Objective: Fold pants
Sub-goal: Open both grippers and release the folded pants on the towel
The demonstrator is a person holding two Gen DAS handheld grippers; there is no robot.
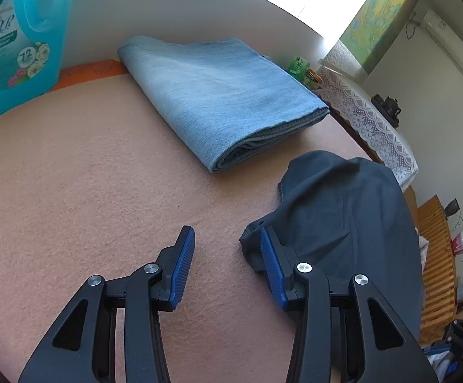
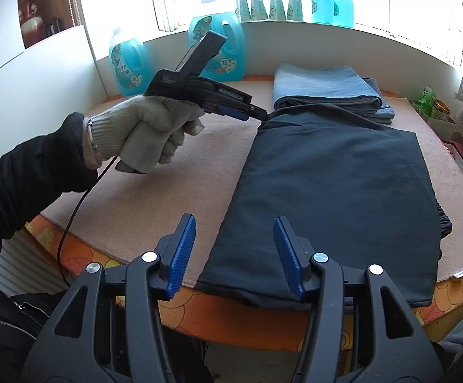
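Dark navy pants (image 2: 337,191) lie folded flat on the pink felt table cover (image 2: 174,185), reaching from the near edge toward the back. My left gripper (image 1: 228,245) is open just above the cover, its right finger (image 1: 271,255) touching the pants' raised far-left corner (image 1: 343,217). From the right wrist view the left gripper (image 2: 257,113) sits at that same far-left corner. My right gripper (image 2: 234,242) is open and empty above the pants' near-left corner at the table's front edge.
Folded light-blue jeans (image 1: 218,92) lie at the back, also seen in the right wrist view (image 2: 327,87). Blue detergent jugs (image 2: 129,63) stand against the white wall at back left. Small jars (image 2: 432,105) sit at the right. An orange floral cloth (image 2: 231,312) edges the table.
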